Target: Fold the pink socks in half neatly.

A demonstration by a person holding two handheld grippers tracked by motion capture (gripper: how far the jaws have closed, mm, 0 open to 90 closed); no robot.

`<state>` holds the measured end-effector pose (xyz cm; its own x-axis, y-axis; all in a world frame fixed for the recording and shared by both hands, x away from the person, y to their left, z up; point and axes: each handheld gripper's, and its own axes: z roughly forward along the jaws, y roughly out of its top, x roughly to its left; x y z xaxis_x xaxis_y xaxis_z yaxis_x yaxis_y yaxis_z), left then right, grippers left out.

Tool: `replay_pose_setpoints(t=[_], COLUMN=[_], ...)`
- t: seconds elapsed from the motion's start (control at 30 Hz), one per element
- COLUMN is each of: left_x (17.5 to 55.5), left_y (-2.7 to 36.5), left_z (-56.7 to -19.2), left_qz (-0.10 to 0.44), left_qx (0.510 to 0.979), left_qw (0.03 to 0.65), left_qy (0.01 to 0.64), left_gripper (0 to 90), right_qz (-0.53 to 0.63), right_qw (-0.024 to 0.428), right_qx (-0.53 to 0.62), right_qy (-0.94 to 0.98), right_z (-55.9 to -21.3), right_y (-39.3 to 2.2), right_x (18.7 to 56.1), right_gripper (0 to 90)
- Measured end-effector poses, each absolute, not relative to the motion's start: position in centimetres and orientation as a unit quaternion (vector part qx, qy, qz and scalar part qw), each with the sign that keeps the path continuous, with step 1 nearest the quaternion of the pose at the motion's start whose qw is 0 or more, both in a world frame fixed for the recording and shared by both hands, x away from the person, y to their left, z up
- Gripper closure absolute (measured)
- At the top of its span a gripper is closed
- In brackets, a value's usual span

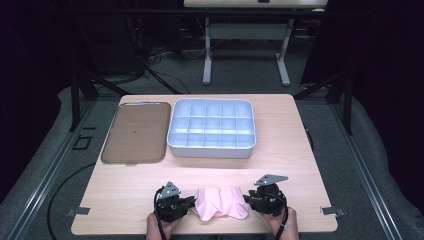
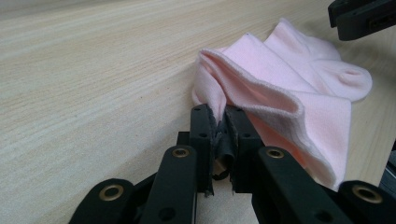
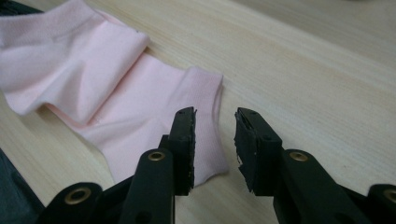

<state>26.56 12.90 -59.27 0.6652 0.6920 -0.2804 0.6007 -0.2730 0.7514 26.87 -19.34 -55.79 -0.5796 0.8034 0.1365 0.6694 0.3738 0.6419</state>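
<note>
pink cloth [image 1: 221,203] sits at the near edge of the table [image 1: 125,185], between my two grippers, bunched and rumpled, long axis running left to right along the near edge. left gripper [image 1: 189,202] is at its left end, jaws nearly closed and clamped on a gathered fold of the cloth; in the left gripper view [image 2: 219,122] the fabric is pinched tight between the pads. right gripper [image 1: 247,200] is at the right end, jaws part open; in the right gripper view [image 3: 215,125] a flat corner of cloth lies under the gap, pads not pressing it. both hands come in from the near edge, grippers pointing inward toward each other, low over the table. grey divided bin [image 1: 212,128] and brown tray [image 1: 135,132] sit far, well apart from the cloth.
</note>
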Motion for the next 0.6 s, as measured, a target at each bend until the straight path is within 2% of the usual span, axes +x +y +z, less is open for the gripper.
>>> replay_pose_setpoints(t=[0.47,0.6], left_x=[26.51,26.49], left_y=[12.85,12.83], left_z=[-59.28,-59.28], left_qz=[0.057,0.057], left_qx=[0.797,0.797], left_qw=[0.445,0.444], left_qy=[0.404,0.406], left_gripper=[83.9,84.6], right_qz=[0.293,0.299], right_qw=[0.117,0.112], right_qx=[0.432,0.426], right_qy=[0.845,0.847], right_z=[-56.71,-56.77], right_y=[-18.38,-18.45], right_x=[26.58,26.58], right_gripper=[68.7,74.7])
